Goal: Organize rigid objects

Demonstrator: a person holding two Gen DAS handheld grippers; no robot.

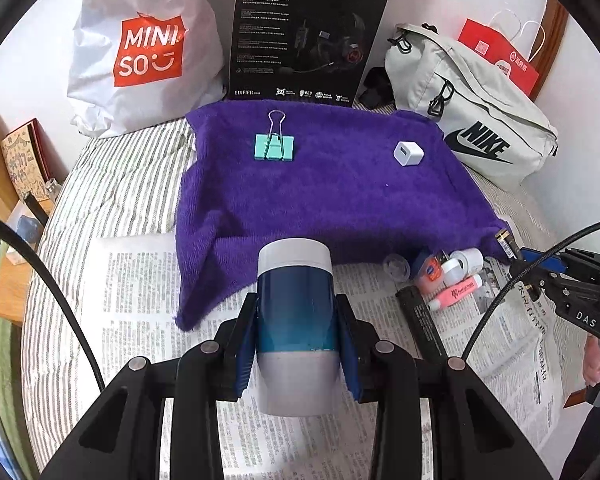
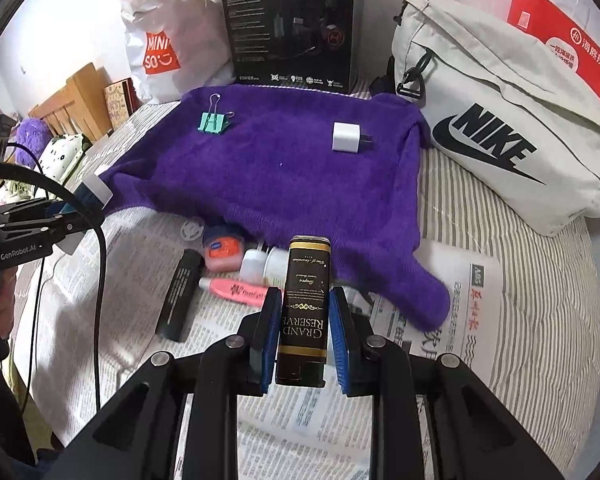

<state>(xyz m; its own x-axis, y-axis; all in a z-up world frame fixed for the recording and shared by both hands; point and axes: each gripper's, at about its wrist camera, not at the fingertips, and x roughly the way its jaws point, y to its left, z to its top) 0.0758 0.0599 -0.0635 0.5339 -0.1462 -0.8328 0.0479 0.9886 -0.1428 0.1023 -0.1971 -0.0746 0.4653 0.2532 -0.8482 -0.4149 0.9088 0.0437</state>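
My left gripper [image 1: 296, 312] is shut on a blue and white cylinder [image 1: 295, 300], held above the newspaper at the purple towel's [image 1: 320, 184] near edge. My right gripper [image 2: 305, 308] is shut on a black Grand Reserve box [image 2: 305, 308], held over the newspaper. On the towel lie a teal binder clip [image 1: 275, 146] and a white charger cube [image 1: 408, 153]; both also show in the right wrist view, clip [image 2: 212, 122] and cube [image 2: 346, 137]. Small items lie on the newspaper by the towel: a pink highlighter [image 2: 236, 290], an orange jar [image 2: 221, 252], white caps [image 2: 260, 266], a black bar [image 2: 179, 294].
A Miniso bag [image 1: 140, 48], a black headset box [image 1: 304, 32], a white Nike bag [image 1: 472, 120] and a red paper bag [image 1: 500, 56] stand along the wall behind the towel. A striped sheet and newspaper [image 1: 140, 280] cover the surface. A wooden edge and books are left.
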